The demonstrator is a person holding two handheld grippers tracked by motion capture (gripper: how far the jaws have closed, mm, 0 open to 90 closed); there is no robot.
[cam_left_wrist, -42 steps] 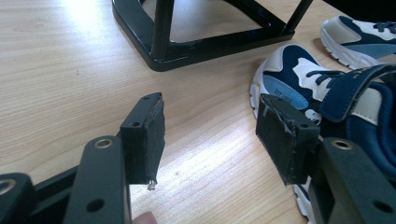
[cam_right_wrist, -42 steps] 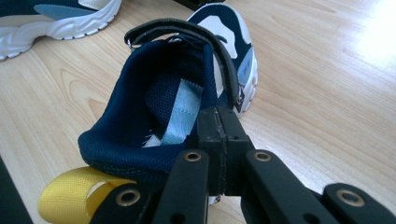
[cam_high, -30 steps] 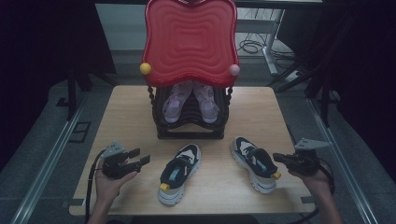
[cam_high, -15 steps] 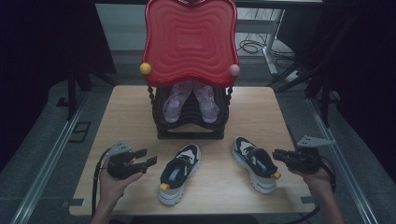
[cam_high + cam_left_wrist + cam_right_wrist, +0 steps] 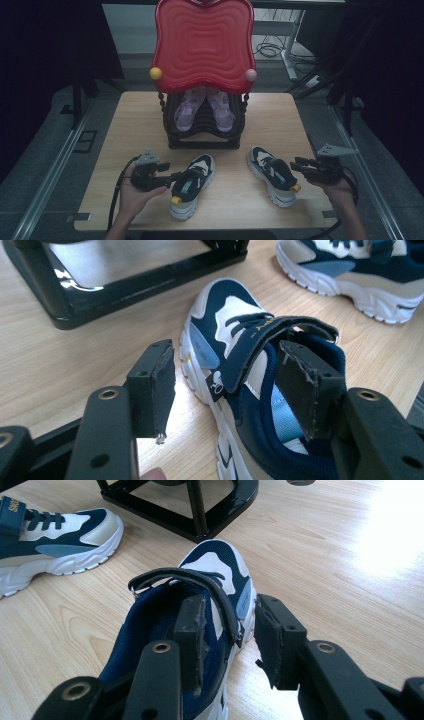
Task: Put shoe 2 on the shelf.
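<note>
Here, two chunky mesh sneakers [image 5: 192, 185] [image 5: 272, 175], glossy black rack [image 5: 204, 125], woodgrain table [image 5: 100, 190]

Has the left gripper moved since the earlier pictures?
Yes. In the high view the left gripper has moved rightward along the table, up to the left shoe; its jaws now straddle the shoe's side.

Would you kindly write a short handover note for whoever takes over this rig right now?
Left gripper: open, jaws astride the left shoe side wall, not pressing.
Right gripper: jaws have just been opening, astride the right shoe side wall; no grip.
Both shoes stand on the table before the rack, which holds sandals.
Done: grippers set at the shoes.
Left: probably grip, lift, rack them.
</note>
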